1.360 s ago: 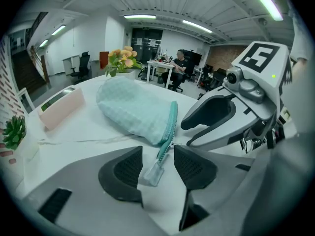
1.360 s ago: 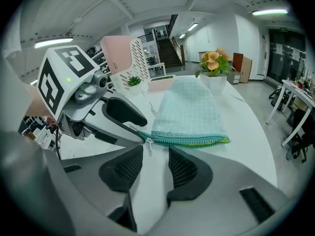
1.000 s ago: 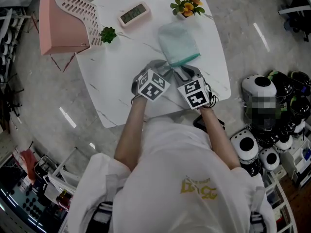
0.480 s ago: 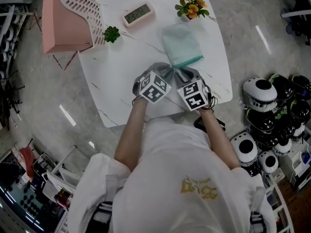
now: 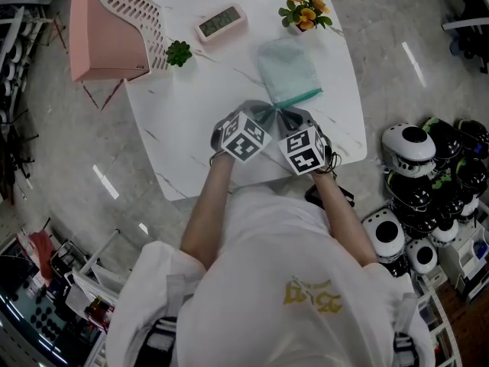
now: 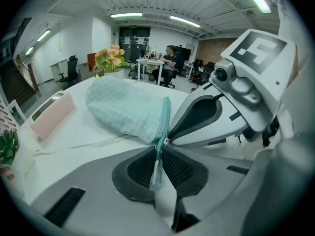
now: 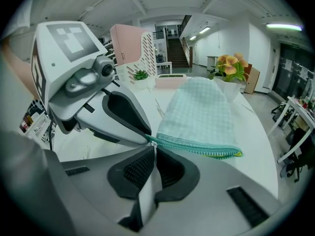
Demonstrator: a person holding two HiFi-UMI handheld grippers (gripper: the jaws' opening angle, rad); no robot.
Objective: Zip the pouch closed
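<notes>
Your left gripper (image 6: 158,154) has just been closing and now pinches the zipper's (image 6: 166,117) end tab (image 6: 157,170). Your right gripper (image 7: 153,149), closing too, nips the pull (image 7: 154,144). The pouch (image 5: 287,71) lies by the table's (image 5: 176,121) right edge. This looks like the gripping step. Next, hold firm with the left and draw the pull along.

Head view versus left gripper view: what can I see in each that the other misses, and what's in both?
Only the head view: the pink rack, the black-and-white helmets on the floor, and the person's white shirt and forearms. Only the left gripper view: how the left tongs, whose jaws have just been closing, pinch the teal zipper tail of the pouch, plus a seated person far back in the office and the ceiling lights. Both: the pouch, the flowers, the clock and the white table.
</notes>
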